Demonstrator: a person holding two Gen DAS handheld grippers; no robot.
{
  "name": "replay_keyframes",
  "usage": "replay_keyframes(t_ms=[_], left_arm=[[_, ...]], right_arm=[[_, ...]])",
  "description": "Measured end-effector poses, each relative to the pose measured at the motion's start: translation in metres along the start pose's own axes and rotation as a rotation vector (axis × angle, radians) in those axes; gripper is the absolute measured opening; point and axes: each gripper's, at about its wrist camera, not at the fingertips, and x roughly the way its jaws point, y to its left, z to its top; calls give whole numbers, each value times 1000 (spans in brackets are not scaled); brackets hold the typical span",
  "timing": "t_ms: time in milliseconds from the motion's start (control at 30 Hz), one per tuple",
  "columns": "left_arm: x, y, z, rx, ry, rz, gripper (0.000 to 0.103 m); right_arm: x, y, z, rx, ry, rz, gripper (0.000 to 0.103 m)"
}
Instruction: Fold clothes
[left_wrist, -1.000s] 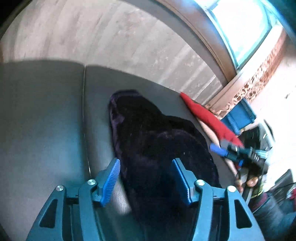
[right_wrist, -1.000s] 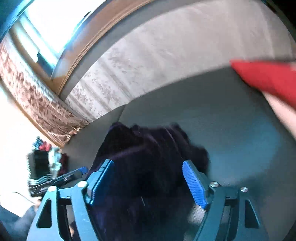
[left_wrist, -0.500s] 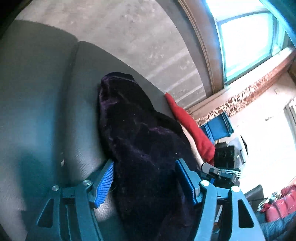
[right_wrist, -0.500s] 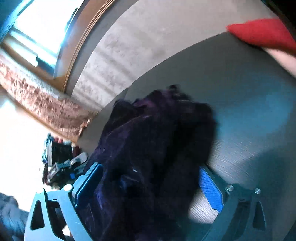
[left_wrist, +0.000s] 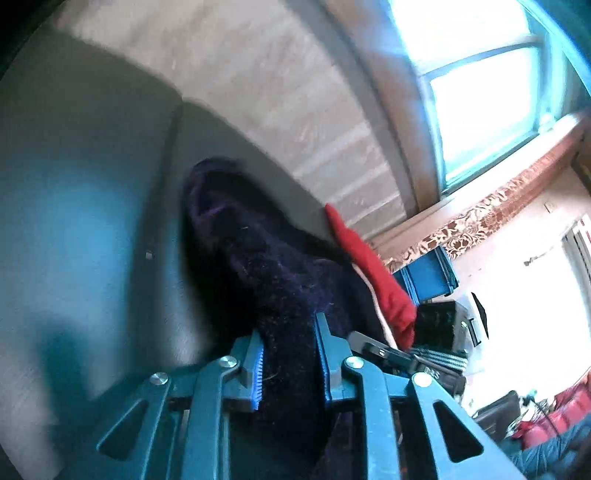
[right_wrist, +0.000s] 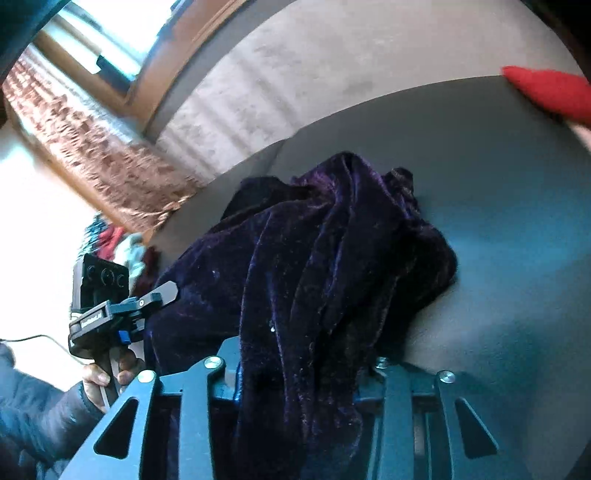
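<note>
A dark purple velvet garment (left_wrist: 258, 258) lies bunched on a grey table (left_wrist: 74, 221). My left gripper (left_wrist: 290, 354) is shut on its near edge, the cloth pinched between the blue pads. In the right wrist view the same garment (right_wrist: 332, 258) drapes over my right gripper (right_wrist: 303, 373), which is shut on a thick fold; its fingertips are hidden by the cloth. The left gripper (right_wrist: 162, 291) also shows there, at the garment's left side, held by a hand.
A red garment (left_wrist: 369, 269) lies at the table's far right edge and shows in the right wrist view (right_wrist: 546, 92). A blue bin (left_wrist: 428, 277) stands beyond it. A wall and a window (left_wrist: 480, 92) are behind the table.
Both grippers closed from wide open onto the purple garment. The cloth is now gathered and lifted at its near edge.
</note>
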Motion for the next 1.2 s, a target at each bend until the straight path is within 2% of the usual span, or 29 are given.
replay_keyframes(t_ms=[33,167,267,433,500,600,700,767,867,933,967,1033,1067,1133,1167,1200], left_arm=[[-14,-4,-2,5,-26,6,21],[-113,-32,6,76,-239,57,21],[-188,-54,13,130,-402,100,21],[-322,-87,26,238,-713,246,21],[-367,-97,32,273,-805,310,21],[-433,-99,45,274,-927,451,21],[-469,-77,59,199,-954,549,21],[-483,-36,72,76,-925,602,21],[-473,34,76,-108,-837,705,21],[-458,77,73,-222,-769,721,21],[-453,96,70,-263,-753,718,22],[-456,104,65,-256,-809,672,24],[-460,100,67,-247,-818,675,25],[-466,89,70,-224,-824,726,27],[-468,81,71,-212,-824,760,27],[-470,74,70,-202,-823,794,27]], right_arm=[[2,12,1,-17,3,29,37],[19,79,20,-130,4,180,36],[30,150,47,-253,-18,308,36],[61,306,105,-510,-52,518,36],[78,367,123,-592,-56,581,36],[112,451,144,-687,-38,651,36],[164,516,155,-740,32,663,36],[207,543,157,-752,94,619,36],[286,555,148,-761,230,513,36],[335,545,131,-768,327,392,37],[340,538,130,-745,333,395,38],[344,524,131,-686,326,434,40],[345,517,132,-657,322,453,45],[345,512,135,-632,313,467,55],[342,517,139,-643,304,454,67],[338,521,145,-655,294,440,72]])
